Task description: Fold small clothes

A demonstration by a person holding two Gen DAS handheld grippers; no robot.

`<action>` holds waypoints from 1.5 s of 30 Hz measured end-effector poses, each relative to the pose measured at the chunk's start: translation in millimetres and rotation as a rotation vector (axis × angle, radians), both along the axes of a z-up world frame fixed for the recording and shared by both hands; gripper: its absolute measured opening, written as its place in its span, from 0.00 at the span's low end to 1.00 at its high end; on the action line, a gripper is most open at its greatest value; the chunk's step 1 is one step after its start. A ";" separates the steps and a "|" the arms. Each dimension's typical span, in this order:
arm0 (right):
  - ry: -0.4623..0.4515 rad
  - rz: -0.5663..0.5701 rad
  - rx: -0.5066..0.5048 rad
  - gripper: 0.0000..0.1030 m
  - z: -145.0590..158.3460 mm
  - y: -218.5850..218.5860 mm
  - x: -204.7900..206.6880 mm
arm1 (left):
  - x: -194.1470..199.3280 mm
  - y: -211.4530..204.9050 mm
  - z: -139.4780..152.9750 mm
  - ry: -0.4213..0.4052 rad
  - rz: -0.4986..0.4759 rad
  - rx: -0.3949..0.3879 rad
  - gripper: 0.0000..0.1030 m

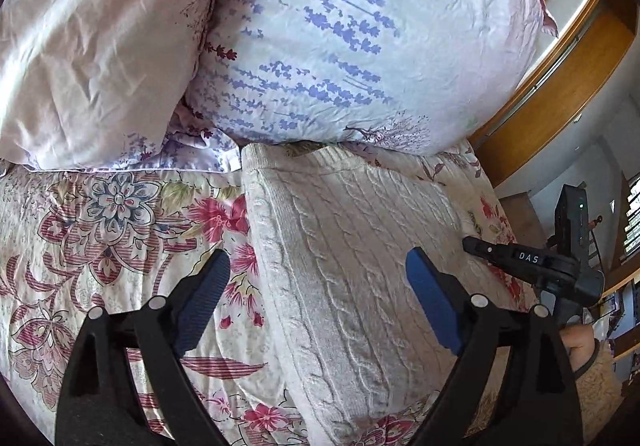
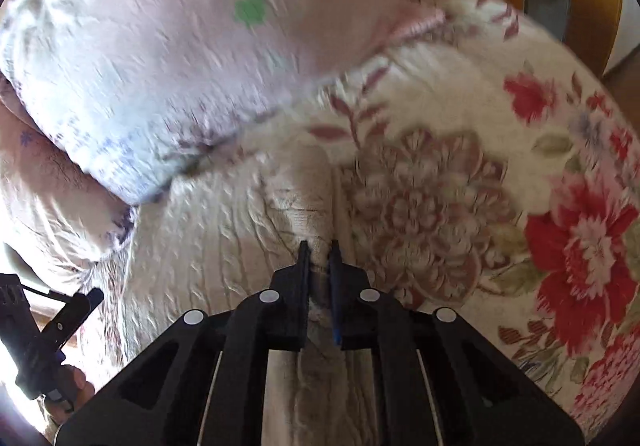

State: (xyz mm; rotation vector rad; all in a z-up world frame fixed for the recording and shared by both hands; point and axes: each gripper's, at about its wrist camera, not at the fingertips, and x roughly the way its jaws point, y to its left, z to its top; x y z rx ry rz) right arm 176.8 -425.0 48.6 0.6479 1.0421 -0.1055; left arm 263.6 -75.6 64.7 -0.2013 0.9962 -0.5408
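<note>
A cream cable-knit garment (image 1: pixel 344 254) lies flat on the flowered bedspread (image 1: pixel 112 246), reaching up to the pillows. My left gripper (image 1: pixel 318 286) is open above it, with one blue pad over the bedspread and the other over the knit. In the right wrist view, my right gripper (image 2: pixel 319 266) is shut on a bunched fold of the knit garment (image 2: pixel 224 230) at its right edge. The right gripper also shows in the left wrist view (image 1: pixel 520 258), at the garment's right side. The left gripper's body shows in the right wrist view (image 2: pixel 52 326).
A lavender-print pillow (image 1: pixel 352 38) and a pale pink pillow (image 1: pixel 92 46) lie against the top of the garment. A wooden bed frame (image 1: pixel 560 86) runs along the right. The bedspread (image 2: pixel 520 166) extends to the right of the garment.
</note>
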 end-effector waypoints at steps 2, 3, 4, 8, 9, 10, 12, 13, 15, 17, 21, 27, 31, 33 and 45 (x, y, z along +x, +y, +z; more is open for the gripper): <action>-0.006 -0.039 0.064 0.73 0.4 -8.1 -6.3 | -0.6 -5.1 -5.1 -0.004 -0.016 0.015 0.87; -0.013 -0.056 0.087 0.89 1.3 -12.3 -10.0 | -0.6 -7.9 -7.1 -0.008 -0.027 0.022 0.87; -0.028 -0.054 0.107 0.97 2.1 -14.4 -12.6 | -0.3 -11.8 -9.5 -0.010 -0.040 0.039 0.87; -0.010 -0.017 0.170 0.97 -6.1 -15.4 -13.9 | 0.6 -27.7 -15.3 -0.028 -0.082 0.135 0.87; -0.004 -0.007 0.179 0.97 -9.3 -13.2 -13.5 | 1.1 -31.3 -16.1 -0.033 -0.086 0.159 0.87; 0.004 0.002 0.184 0.97 -9.9 -9.2 -12.2 | 1.1 -33.3 -16.3 -0.036 -0.091 0.179 0.87; 0.020 0.018 0.187 0.97 -14.1 -5.5 -10.3 | 2.7 -36.4 -18.3 -0.029 -0.100 0.201 0.87; 0.026 0.025 0.189 0.97 -15.0 -3.9 -10.8 | 4.1 -37.7 -20.5 -0.020 -0.103 0.207 0.87; 0.030 0.041 0.209 0.97 -18.9 -1.1 -11.1 | 5.2 -39.7 -25.0 -0.003 -0.105 0.216 0.87; 0.028 0.055 0.231 0.96 -22.5 0.4 -11.8 | 5.8 -41.3 -28.9 0.011 -0.108 0.216 0.87; -0.004 0.081 0.294 0.87 -27.9 4.6 -13.6 | 8.3 -47.9 -35.4 0.025 -0.111 0.208 0.87; -0.039 0.105 0.390 0.76 -35.7 10.4 -20.5 | 12.3 -45.3 -41.9 0.078 -0.110 0.127 0.84; -0.060 0.073 0.488 0.57 -46.7 6.1 -30.7 | 16.3 -27.4 -44.0 0.129 -0.062 -0.005 0.67; -0.069 0.046 0.530 0.56 -52.6 0.1 -35.8 | 19.6 -18.1 -46.5 0.159 -0.044 -0.060 0.62; -0.042 0.081 0.490 0.61 -49.7 14.8 -25.1 | 20.2 -16.2 -59.7 0.229 -0.053 -0.083 0.72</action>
